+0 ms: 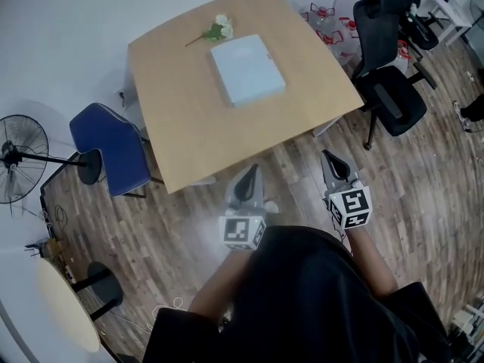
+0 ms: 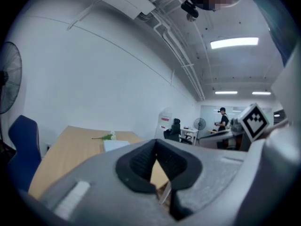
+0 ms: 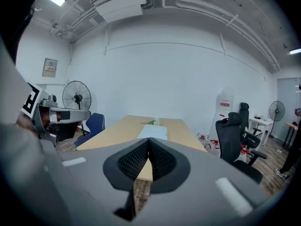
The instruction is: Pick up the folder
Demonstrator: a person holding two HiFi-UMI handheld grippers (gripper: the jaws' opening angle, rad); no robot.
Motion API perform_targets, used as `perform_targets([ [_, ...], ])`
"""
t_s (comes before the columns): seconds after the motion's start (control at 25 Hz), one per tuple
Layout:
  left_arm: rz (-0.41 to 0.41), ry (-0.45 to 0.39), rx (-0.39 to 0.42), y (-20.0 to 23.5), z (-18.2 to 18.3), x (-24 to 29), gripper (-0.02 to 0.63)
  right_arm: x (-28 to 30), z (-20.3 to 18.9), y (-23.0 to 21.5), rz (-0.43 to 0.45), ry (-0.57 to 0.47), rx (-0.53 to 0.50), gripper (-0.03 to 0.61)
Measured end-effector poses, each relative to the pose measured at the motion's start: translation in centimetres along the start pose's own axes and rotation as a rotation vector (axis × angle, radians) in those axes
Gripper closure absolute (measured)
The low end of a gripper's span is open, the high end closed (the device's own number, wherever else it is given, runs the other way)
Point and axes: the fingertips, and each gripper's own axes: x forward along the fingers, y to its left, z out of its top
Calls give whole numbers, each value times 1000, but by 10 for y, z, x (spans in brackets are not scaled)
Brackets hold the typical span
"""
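White flowers (image 1: 218, 29) lay near the far edge of a wooden table (image 1: 178, 119). A blue chair (image 1: 113, 148) stood at its left, a black office chair (image 1: 387, 89) at its right, and a pedestal fan (image 1: 19, 159) farther left.

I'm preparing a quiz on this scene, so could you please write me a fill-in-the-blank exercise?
The left claw and right claw are both ____.
The folder lies on the ____.
The chair by the fan is ____.
Missing words: shut; table; blue.
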Motion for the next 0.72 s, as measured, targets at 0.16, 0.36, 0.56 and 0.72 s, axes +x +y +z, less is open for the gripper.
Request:
perform_targets([
  [0.16, -9, -20, -5, 24, 6, 12, 611, 25, 15, 6, -9, -6, -4, 577],
  [0.36, 14, -12, -29, 42, 5, 21, 611, 44, 22, 24, 27, 1, -7, 578],
  [0.56, 47, 3, -33, 53, -3, 16, 611, 54, 12, 38, 72, 27, -3, 577],
  [0.72, 112, 5, -38, 69, -6, 8, 611, 68, 12, 49, 126, 32, -2, 577],
])
